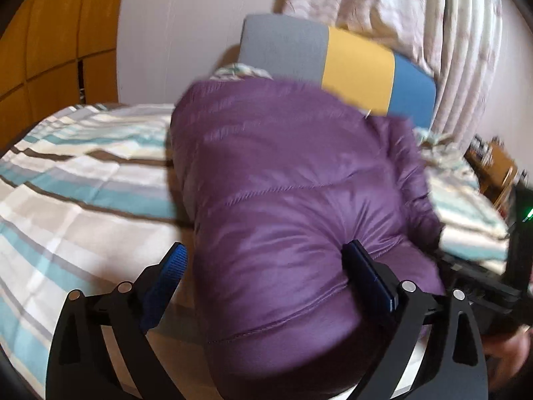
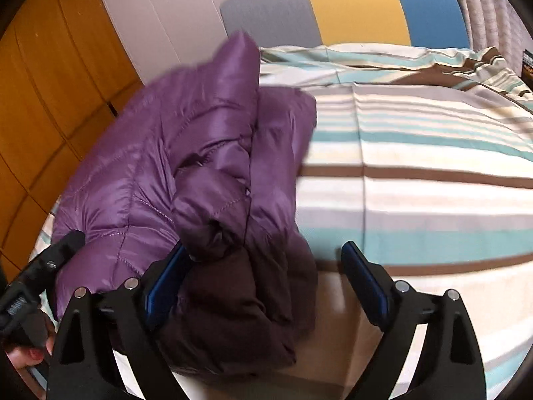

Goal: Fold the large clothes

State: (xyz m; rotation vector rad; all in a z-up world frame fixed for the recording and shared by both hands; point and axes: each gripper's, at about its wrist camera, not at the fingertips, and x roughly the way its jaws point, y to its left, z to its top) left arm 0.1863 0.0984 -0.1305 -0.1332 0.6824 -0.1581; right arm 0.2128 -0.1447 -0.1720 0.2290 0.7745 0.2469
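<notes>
Tongs on both sides gape wide, gripping nothing: left gripper [image 1: 263,266] straddles the purple puffer jacket [image 1: 283,183], right gripper [image 2: 266,260] brushes its sleeve; the jacket lies bunched near the bed's [image 2: 433,166] front edge; slippery filling could spring the fold open; wardrobe [image 1: 50,33] left, striped headboard [image 2: 349,6], curtains [image 1: 459,33] right.
</notes>
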